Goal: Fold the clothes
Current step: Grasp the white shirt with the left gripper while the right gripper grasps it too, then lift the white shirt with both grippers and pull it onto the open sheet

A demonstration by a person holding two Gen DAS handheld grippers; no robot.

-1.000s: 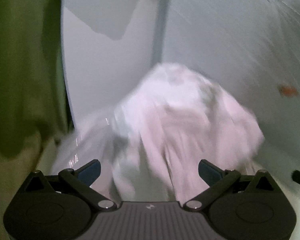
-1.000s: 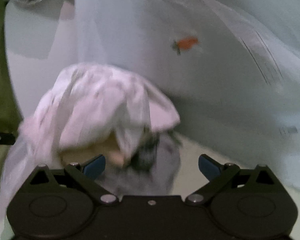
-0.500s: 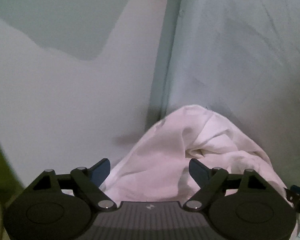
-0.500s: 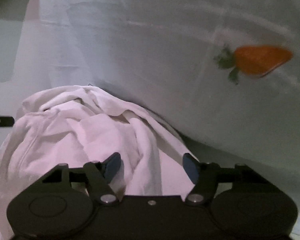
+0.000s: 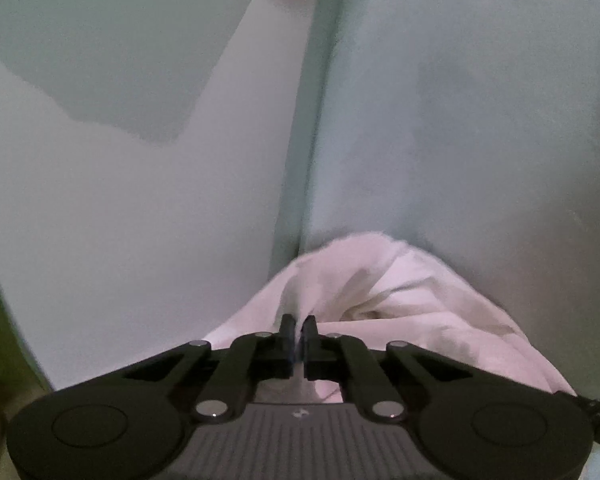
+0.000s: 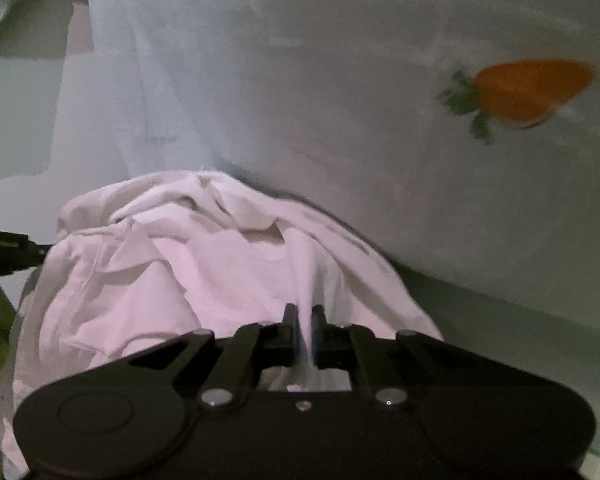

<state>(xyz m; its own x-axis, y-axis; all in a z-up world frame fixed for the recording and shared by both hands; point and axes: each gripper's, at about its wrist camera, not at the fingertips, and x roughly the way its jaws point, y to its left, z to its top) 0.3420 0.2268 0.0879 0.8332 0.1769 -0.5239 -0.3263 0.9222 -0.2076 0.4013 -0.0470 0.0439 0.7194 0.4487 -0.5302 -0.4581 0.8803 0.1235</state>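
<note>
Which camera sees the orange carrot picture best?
The right wrist view. The carrot print shows there, orange with green leaves, on the pale cloth behind the crumpled white garment. The left wrist view shows none of it, only plain pale cloth and the garment.

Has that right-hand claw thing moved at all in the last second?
Yes. The right gripper has closed in on the white garment; the carrot print behind looms larger and further right.
</note>
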